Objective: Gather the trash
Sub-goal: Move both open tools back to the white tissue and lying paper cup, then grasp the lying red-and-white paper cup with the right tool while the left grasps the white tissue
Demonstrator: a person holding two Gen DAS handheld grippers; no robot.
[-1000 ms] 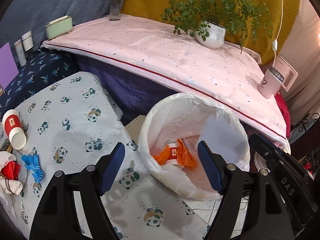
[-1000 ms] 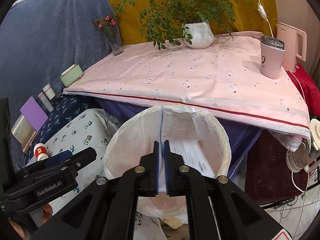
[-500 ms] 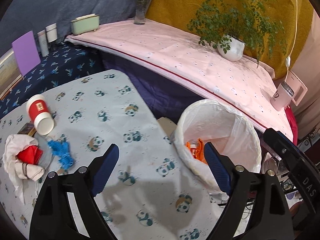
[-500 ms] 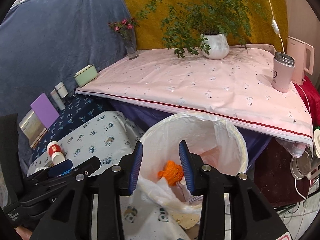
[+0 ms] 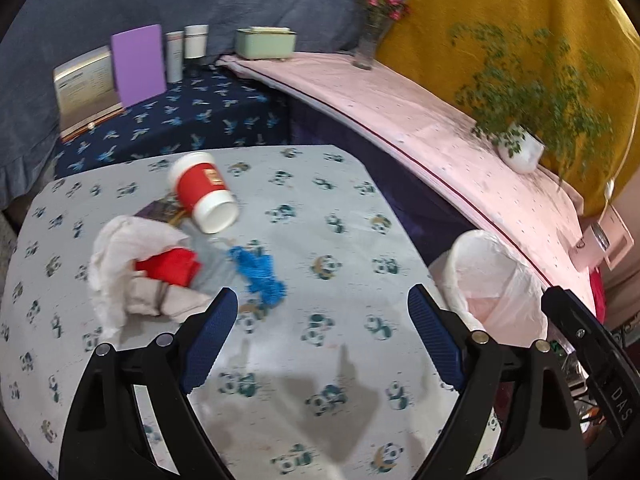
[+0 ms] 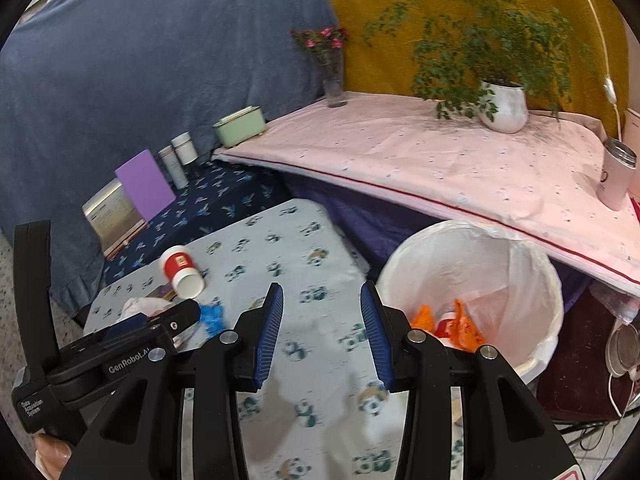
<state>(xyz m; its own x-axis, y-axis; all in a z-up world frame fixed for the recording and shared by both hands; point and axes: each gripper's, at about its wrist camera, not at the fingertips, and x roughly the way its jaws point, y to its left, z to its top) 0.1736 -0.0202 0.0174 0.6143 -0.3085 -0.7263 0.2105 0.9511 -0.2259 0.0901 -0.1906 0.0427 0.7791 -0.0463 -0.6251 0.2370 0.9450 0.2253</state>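
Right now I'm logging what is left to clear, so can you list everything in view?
paper cup: 1, red and white, on its side on the panda cloth
crumpled tissue: 1 heap, white, around a red scrap
blue scrap: 1, right of the heap
trash bin: 1, white liner, beside the table; orange wrappers inside
potted plant: 1, white pot, pink shelf
flower vase: 1, clear, pink shelf
green box: 1, shelf end
pink tumbler: 1, shelf right
purple card: 1, navy ledge
left gripper: black, blue pads, open, empty
right gripper: jaws just opening, empty
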